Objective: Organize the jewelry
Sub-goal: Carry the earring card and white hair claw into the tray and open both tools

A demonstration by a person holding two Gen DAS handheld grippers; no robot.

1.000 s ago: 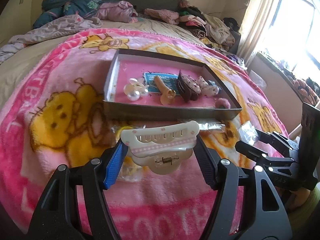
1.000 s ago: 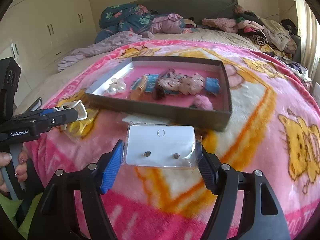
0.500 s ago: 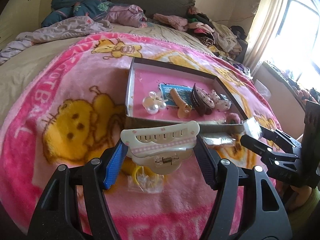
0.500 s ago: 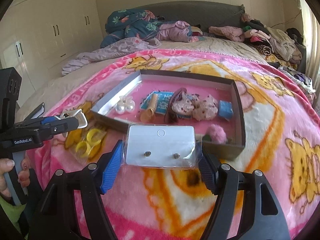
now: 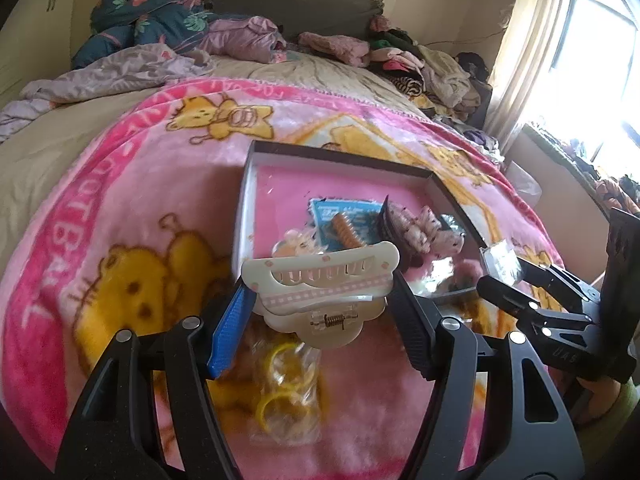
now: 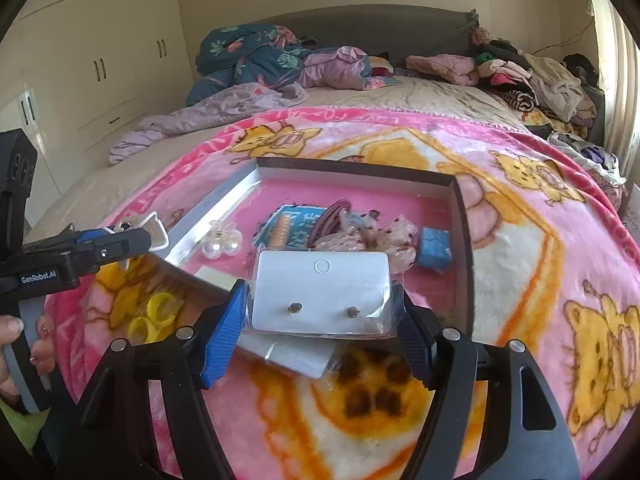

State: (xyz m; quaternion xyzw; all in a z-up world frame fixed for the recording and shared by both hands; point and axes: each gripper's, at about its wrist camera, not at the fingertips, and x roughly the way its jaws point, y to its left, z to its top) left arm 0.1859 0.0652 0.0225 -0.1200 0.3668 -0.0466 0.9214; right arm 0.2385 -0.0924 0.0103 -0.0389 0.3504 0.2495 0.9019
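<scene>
My left gripper (image 5: pixel 322 300) is shut on a cream claw hair clip (image 5: pixel 320 284), held above the near left corner of the open box (image 5: pixel 340 156). My right gripper (image 6: pixel 322 312) is shut on a white earring card in a clear bag (image 6: pixel 322 294), held over the box's near edge (image 6: pixel 464 264). The box has a pink floor and holds a pearl flower clip (image 6: pixel 222 240), a blue card (image 5: pixel 344 220), a brown comb clip (image 5: pixel 346 232), polka-dot bows (image 6: pixel 376 236) and a blue block (image 6: pixel 434 246). The right gripper also shows in the left wrist view (image 5: pixel 502 266).
A bag of yellow rings (image 5: pixel 286 384) lies on the pink blanket (image 5: pixel 132 208) in front of the box. Another white card (image 6: pixel 296 354) lies under my right gripper. Piled clothes (image 6: pixel 532 76) and bedding (image 6: pixel 256 60) are at the head of the bed. A window is at the right.
Both grippers have risen and moved forward with their loads, from short of the box to over its near edge. The bag of yellow rings now shows below the hair clip.
</scene>
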